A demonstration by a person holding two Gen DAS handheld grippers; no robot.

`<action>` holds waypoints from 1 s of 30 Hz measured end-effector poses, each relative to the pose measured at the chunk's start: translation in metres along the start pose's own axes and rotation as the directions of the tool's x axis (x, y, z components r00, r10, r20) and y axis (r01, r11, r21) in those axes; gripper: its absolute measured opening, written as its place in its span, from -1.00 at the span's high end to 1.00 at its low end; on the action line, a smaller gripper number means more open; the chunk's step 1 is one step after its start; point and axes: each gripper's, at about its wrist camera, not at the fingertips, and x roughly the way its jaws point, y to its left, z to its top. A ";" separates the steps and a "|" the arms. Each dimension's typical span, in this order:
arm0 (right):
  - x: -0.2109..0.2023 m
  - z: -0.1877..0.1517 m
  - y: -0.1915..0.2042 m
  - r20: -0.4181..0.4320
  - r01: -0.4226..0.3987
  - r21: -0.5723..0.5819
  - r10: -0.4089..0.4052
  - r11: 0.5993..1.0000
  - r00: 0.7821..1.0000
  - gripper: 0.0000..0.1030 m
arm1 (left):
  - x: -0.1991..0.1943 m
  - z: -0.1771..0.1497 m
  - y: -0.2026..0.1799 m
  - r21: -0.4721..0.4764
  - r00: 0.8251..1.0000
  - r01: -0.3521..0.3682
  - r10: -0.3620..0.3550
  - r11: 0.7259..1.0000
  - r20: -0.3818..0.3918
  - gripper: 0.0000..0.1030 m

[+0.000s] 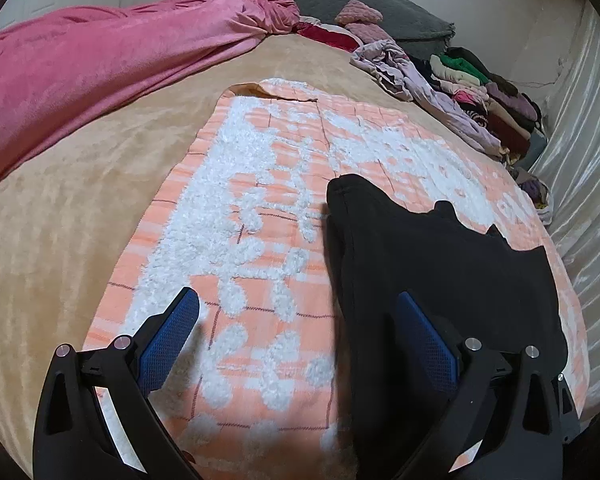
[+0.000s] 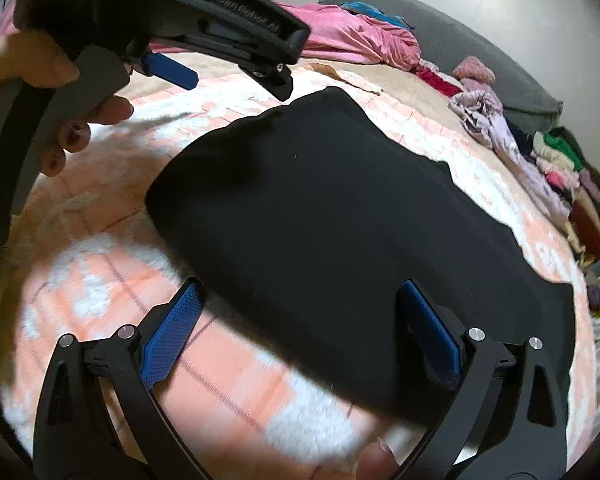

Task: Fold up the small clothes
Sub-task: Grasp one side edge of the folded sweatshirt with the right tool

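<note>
Black garment (image 2: 340,216) spread flat mid-frame on the orange-and-white blanket (image 1: 260,208), lower right in the left wrist view. Left gripper (image 1: 298,316) spread wide, grasping nothing, right finger over the cloth's edge. Right gripper (image 2: 300,300) likewise agape above the garment's near edge. Clothes pile (image 1: 480,92) upper right
</note>
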 end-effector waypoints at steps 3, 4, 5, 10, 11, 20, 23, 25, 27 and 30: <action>0.004 0.005 0.004 0.010 0.031 -0.034 -0.031 0.999 0.999 -0.79 | 0.005 0.003 0.001 -0.020 1.000 0.007 -0.008 1.000 -0.003 -0.91; 0.006 0.008 0.006 0.020 0.045 -0.047 -0.044 0.998 0.999 -0.79 | 0.007 0.005 0.001 -0.027 1.000 0.013 -0.013 1.000 -0.004 -0.91; 0.006 0.009 0.007 0.028 0.057 -0.059 -0.056 0.997 0.998 -0.79 | 0.009 0.007 0.001 -0.040 1.000 0.023 -0.023 0.999 -0.002 -0.91; 0.002 0.011 0.012 0.083 0.072 -0.103 -0.063 0.992 0.995 -0.37 | 0.018 0.015 -0.002 -0.096 0.997 0.076 -0.076 0.993 0.006 -0.91; 0.001 0.010 0.013 0.091 0.067 -0.109 -0.057 0.992 0.994 -0.13 | 0.020 0.015 -0.004 -0.097 0.995 0.095 -0.095 0.991 0.004 -0.91; -0.018 0.006 -0.008 0.184 -0.012 0.008 0.011 1.000 0.983 0.81 | 0.046 0.009 -0.005 -0.172 0.974 0.214 -0.224 0.962 -0.044 -0.90; -0.020 0.004 -0.015 0.192 -0.052 0.043 0.043 0.998 0.980 0.82 | 0.052 0.007 -0.008 -0.199 0.953 0.288 -0.302 0.937 -0.039 -0.88; -0.021 0.004 -0.016 0.196 -0.059 0.053 0.048 0.997 0.979 0.82 | 0.054 0.004 -0.011 -0.215 0.937 0.329 -0.346 0.919 -0.042 -0.67; -0.021 0.004 -0.016 0.197 -0.061 0.056 0.048 0.997 0.979 0.82 | 0.057 0.003 -0.016 -0.216 0.929 0.348 -0.367 0.912 -0.052 -0.41; -0.020 0.003 -0.016 0.198 -0.060 0.058 0.048 0.996 0.979 0.82 | 0.063 0.000 -0.023 -0.210 0.922 0.360 -0.381 0.909 -0.068 -0.22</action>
